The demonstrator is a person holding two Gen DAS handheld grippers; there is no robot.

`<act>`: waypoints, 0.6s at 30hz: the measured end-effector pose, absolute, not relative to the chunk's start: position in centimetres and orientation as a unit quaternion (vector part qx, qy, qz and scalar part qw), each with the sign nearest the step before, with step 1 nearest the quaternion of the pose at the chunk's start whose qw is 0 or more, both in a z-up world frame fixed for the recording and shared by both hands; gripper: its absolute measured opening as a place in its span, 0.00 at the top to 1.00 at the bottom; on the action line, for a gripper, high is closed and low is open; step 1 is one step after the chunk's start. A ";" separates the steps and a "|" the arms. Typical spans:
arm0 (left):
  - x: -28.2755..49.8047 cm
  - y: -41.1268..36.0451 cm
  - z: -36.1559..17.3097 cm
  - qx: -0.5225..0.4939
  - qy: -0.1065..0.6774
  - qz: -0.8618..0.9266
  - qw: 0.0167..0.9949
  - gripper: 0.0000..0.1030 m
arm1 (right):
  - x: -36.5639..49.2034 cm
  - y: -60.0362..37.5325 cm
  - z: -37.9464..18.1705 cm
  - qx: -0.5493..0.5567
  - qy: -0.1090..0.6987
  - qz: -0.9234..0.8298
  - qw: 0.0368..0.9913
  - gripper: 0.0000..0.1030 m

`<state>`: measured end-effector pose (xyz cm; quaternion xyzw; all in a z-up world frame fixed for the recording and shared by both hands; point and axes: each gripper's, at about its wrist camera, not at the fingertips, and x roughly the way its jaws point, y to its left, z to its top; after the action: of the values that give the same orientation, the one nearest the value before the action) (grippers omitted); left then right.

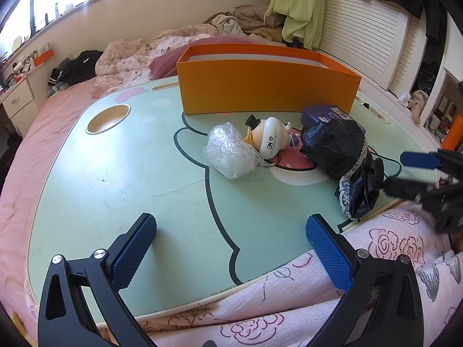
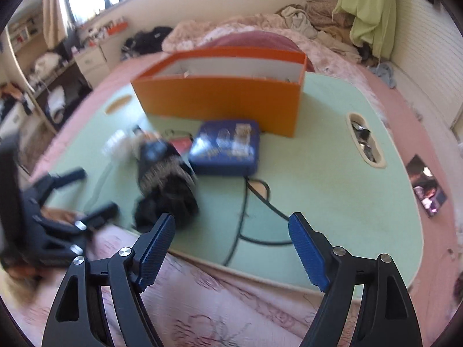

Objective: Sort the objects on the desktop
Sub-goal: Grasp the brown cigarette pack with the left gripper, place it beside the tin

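Orange box (image 1: pixel 266 86): open-topped, standing at the table's 12 o'clock edge; likely the sorting bin, set back so the near side is free for reaching.
Table (image 1: pixel 115 179): green lap table on the bed; the loose items lie clustered just in front of the box.
Wrap (image 1: pixel 230 151): crumpled clear bubble wrap, at 9 o'clock of the cluster, touching the toy.
Toy (image 1: pixel 270 138): white figure with black top hat, lying on its side.
Umbrella (image 1: pixel 341 156): black, lace-trimmed, folded, at 3 o'clock of the toy, its tip near the table's 6 o'clock edge.
Tin (image 2: pixel 227 147): blue, flat, just in front of the box.
Left gripper (image 1: pixel 231 245): fingers apart, empty, over the near edge.
Right gripper (image 2: pixel 231 245): fingers apart, empty; umbrella is nearest, at its 10 o'clock, probably first pick.
Progress: nothing grasped yet; right view blurred.
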<state>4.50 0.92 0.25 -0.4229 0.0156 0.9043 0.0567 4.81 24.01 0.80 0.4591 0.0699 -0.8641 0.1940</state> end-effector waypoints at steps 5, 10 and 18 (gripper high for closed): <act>4.5 0.9 0.1 -0.423 0.017 0.904 0.056 0.00 | 4.8 24.3 -0.5 0.447 0.087 -0.872 0.179 0.02; 4.5 0.9 0.1 -0.423 0.017 0.904 0.056 0.00 | 4.7 24.5 -0.7 0.446 0.086 -0.873 0.178 0.01; 4.5 0.8 0.1 -0.423 0.017 0.904 0.056 0.00 | 4.7 24.4 -0.7 0.446 0.086 -0.873 0.177 0.00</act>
<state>4.51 0.84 0.07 -0.4231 0.0170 0.9042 0.0561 4.70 24.43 -0.70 0.4457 0.0856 -0.8733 0.1772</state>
